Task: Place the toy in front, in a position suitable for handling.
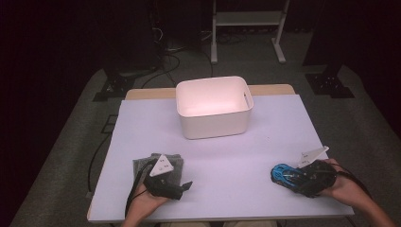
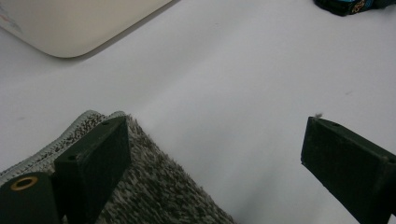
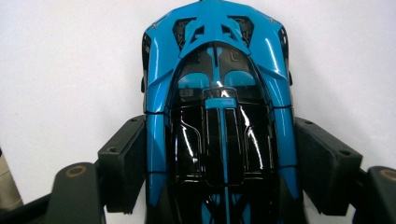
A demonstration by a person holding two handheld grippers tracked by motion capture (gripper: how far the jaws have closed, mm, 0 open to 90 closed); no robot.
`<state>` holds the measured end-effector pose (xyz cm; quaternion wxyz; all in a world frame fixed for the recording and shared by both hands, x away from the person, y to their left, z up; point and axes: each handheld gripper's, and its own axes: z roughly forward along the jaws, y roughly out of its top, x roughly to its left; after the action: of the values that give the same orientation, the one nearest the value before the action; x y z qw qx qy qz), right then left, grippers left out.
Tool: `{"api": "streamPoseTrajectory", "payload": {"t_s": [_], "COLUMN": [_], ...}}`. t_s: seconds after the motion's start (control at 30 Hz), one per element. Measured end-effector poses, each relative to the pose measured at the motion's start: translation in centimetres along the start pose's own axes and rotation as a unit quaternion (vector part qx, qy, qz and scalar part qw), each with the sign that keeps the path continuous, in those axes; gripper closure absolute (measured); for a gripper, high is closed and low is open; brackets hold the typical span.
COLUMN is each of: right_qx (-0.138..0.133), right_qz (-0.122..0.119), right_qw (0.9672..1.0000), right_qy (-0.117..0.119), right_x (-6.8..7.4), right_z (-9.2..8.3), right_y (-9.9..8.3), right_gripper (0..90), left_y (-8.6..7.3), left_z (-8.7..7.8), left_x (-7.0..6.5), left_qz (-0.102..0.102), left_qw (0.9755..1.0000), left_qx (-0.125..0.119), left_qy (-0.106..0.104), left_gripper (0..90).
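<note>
right gripper: lying low near the table edge, being clamped onto the blue toy car's sides | left gripper: jaws being held wide over the grey cloth, nothing gripped

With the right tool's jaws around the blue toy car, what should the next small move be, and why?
Probably lift the blue toy car slightly off the table. The right tool has a jaw against each side of the car, which sits on the table, and the white bin stands open behind.
</note>
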<state>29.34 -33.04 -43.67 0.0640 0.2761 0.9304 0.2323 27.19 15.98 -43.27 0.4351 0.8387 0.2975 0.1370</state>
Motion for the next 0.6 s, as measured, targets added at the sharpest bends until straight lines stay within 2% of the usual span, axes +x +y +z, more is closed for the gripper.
{"api": "streamPoseTrajectory", "payload": {"t_s": [0.3,0.6], "right_qx": [-0.007,-0.013], "right_qz": [0.013,0.013], "right_qw": [0.9999,0.9998], "right_qy": [0.003,0.006], "right_x": [-0.1,-0.1], "right_z": [-0.3,-1.1], "right_y": [-0.4,-0.4], "right_gripper": [25.1,27.2], "left_y": [0.0,0.0], "left_z": [0.0,-0.1], "left_x": [0.1,0.1], "left_qz": [0.000,0.000], "left_qw": [1.0000,1.0000], "left_qx": [0.000,-0.001], "left_qy": [0.001,0.002], "left_gripper": [7.8,7.8]}}
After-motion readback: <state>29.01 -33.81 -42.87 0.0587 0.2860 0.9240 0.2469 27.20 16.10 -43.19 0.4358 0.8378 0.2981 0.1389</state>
